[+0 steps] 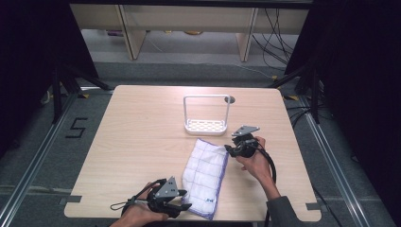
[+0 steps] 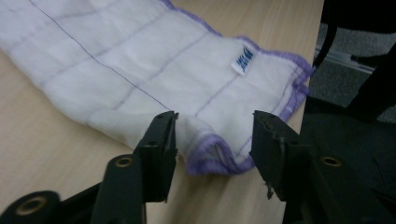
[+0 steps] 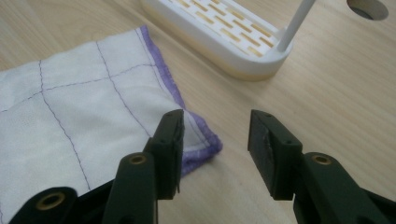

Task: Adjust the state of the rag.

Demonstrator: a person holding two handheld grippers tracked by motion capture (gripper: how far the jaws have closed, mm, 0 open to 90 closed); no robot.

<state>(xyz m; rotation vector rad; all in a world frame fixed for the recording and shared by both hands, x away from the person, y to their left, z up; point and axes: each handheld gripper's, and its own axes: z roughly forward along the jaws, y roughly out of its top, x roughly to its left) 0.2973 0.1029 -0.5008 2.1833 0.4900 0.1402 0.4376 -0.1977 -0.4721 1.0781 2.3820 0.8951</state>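
Wood table [image 1: 137,142]: cloth [image 1: 206,175] runs lengthwise btwn both grippers, near corner sits btwn left gripper [image 2: 215,137] jaws, far corner by right gripper [image 3: 215,135] inner jaw; both pairs apart.

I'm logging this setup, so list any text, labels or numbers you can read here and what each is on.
"5": black tape mark on the floor left of the table.
Blue print on the small white tag sewn on the cloth near its purple hem: too blurred to read in the left gripper view, too small in the high view.
Rack: no text visible.
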